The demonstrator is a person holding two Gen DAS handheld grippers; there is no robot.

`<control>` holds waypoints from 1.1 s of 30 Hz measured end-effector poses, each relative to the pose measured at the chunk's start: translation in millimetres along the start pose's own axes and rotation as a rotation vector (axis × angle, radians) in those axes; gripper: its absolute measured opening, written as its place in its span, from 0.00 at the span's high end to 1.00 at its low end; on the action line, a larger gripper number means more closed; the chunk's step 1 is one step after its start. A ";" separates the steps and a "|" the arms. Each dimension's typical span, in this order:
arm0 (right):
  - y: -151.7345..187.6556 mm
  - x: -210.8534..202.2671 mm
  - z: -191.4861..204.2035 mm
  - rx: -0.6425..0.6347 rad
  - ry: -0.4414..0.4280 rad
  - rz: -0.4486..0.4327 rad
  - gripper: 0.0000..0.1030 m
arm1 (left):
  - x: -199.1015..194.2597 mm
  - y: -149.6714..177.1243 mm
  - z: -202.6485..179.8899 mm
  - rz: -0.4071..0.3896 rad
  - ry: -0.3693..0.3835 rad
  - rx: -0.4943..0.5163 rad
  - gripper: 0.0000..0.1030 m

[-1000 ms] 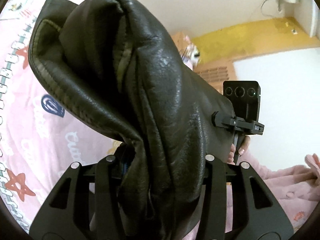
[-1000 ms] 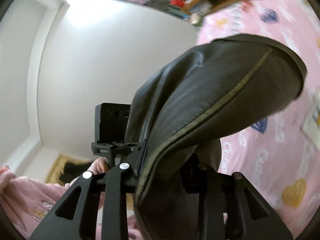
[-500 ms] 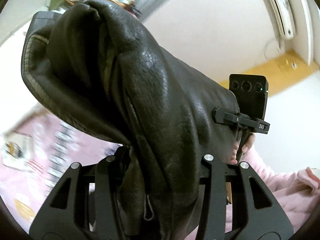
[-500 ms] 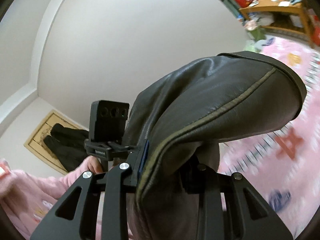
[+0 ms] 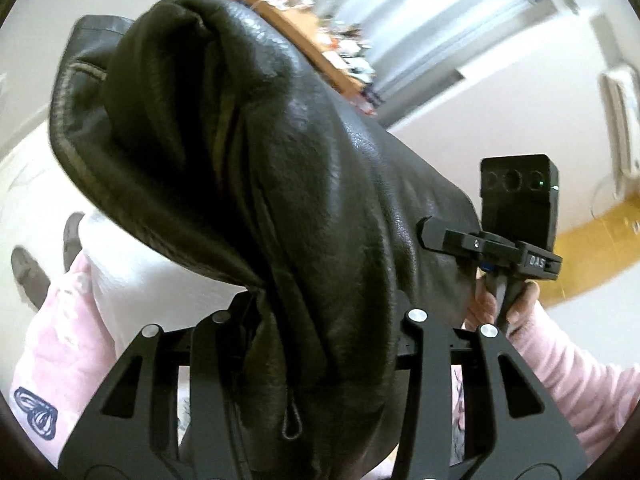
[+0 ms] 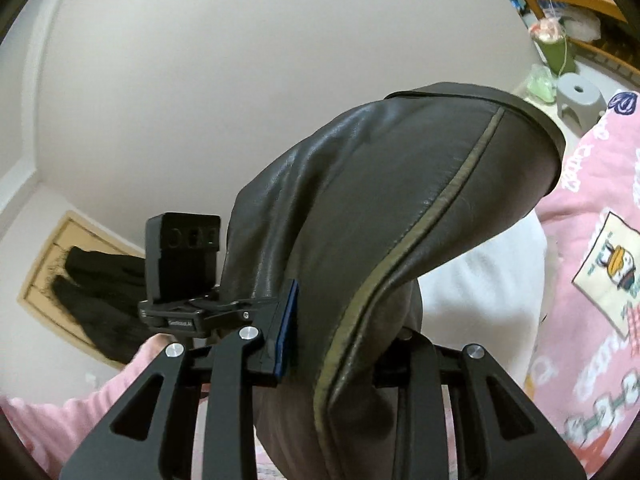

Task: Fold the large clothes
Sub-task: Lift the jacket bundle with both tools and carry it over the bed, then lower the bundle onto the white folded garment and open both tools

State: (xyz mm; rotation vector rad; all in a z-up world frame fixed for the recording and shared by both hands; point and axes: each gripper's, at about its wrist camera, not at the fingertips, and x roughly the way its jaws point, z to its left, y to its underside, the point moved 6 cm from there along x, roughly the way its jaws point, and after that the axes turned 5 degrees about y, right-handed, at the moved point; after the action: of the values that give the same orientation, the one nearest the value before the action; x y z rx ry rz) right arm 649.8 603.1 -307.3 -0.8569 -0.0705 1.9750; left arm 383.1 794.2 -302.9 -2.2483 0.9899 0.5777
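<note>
Leather fills both wrist views: a black leather jacket [image 5: 280, 200] is bunched between the fingers of each gripper and bulges toward the lens. In the left wrist view the left gripper [image 5: 316, 320] has its jaws partly closed around a thick fold of the jacket, which rises from the bottom centre of the frame to the upper left, where a stitched hem curls over. A small zipper pull loop [image 5: 289, 426] hangs at the bottom centre. At the right of this frame the right gripper [image 5: 516, 216] shows from the front as a black box on a clamp, held by a hand [image 5: 520, 308] in a pink sleeve [image 5: 580, 380], with the jacket stretching across to it.

In the right wrist view the right gripper [image 6: 340, 344] is clamped, jaws narrowly apart, on another fold of the jacket [image 6: 380, 220], whose olive-edged seam [image 6: 420, 248] runs from the bottom centre to the upper right. A blue pad [image 6: 289, 328] of the left-hand finger presses the leather. The left gripper [image 6: 184, 248] stands at the left of that frame, touching the jacket's edge. A pink printed bedspread [image 6: 592, 280] lies along the right edge, a grey stool [image 6: 580, 96] at the upper right, and dark clothes [image 6: 100, 280] hang on a wood-framed panel at the left.
</note>
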 end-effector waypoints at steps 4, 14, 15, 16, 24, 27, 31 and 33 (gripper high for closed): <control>11.7 79.8 -67.2 0.076 0.082 0.104 0.73 | 44.8 12.9 86.9 0.041 -0.031 -0.129 0.60; 106.5 142.2 -129.8 -0.003 0.261 0.252 0.71 | 96.0 107.6 176.4 0.034 -0.070 -0.291 0.52; 110.1 141.7 -131.1 -0.007 0.282 0.256 0.71 | 93.7 108.0 176.6 0.027 -0.066 -0.296 0.52; 111.4 141.4 -127.8 -0.027 0.302 0.252 0.71 | 90.7 106.8 174.9 0.013 -0.070 -0.292 0.52; 83.5 152.7 -76.6 -0.340 0.395 0.219 0.74 | 57.9 111.9 175.7 -0.099 -0.077 -0.266 0.52; 92.4 148.6 -127.4 -0.210 0.455 0.227 0.65 | 82.6 121.0 184.0 -0.015 -0.094 -0.233 0.50; 90.1 139.7 -158.6 -0.136 0.510 0.181 0.57 | 115.9 118.9 190.0 0.049 -0.052 -0.204 0.37; 87.5 131.9 -164.8 -0.119 0.541 0.175 0.44 | 123.9 118.4 203.0 0.082 -0.034 -0.236 0.19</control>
State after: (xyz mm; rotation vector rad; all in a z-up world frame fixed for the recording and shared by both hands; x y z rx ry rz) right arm 642.0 611.7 -535.5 -1.4902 0.2097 1.8442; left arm 340.8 806.4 -564.9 -2.4019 1.0473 0.8037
